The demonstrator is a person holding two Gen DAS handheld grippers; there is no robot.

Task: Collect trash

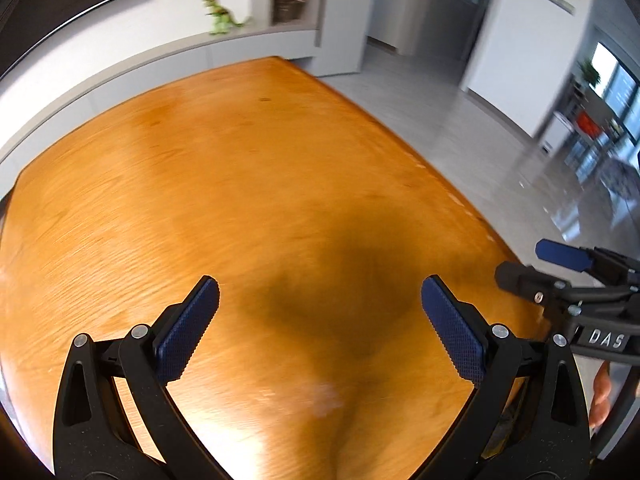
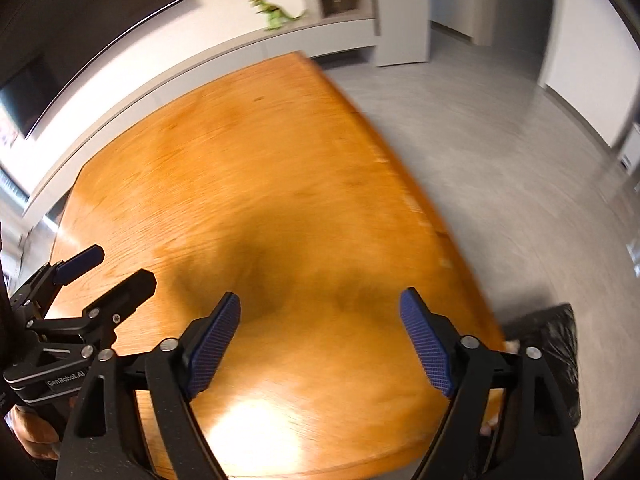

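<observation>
Both views are motion-blurred. My left gripper [image 1: 320, 300] is open and empty above a bare orange wooden table [image 1: 240, 180]. My right gripper [image 2: 320, 316] is open and empty over the same table [image 2: 260, 180], near its right edge. The right gripper also shows at the right of the left wrist view [image 1: 536, 264], open. The left gripper shows at the left of the right wrist view [image 2: 120, 268], open. A black trash bag [image 2: 556, 344] sits on the floor just past the table's right edge, partly hidden behind my right finger. No loose trash shows on the table.
A grey low cabinet [image 1: 160, 64] runs along the wall behind the table, with a green toy dinosaur [image 1: 222, 16] on it. Grey tiled floor [image 2: 500, 160] lies right of the table. A doorway and shelving stand at the far right [image 1: 592, 120].
</observation>
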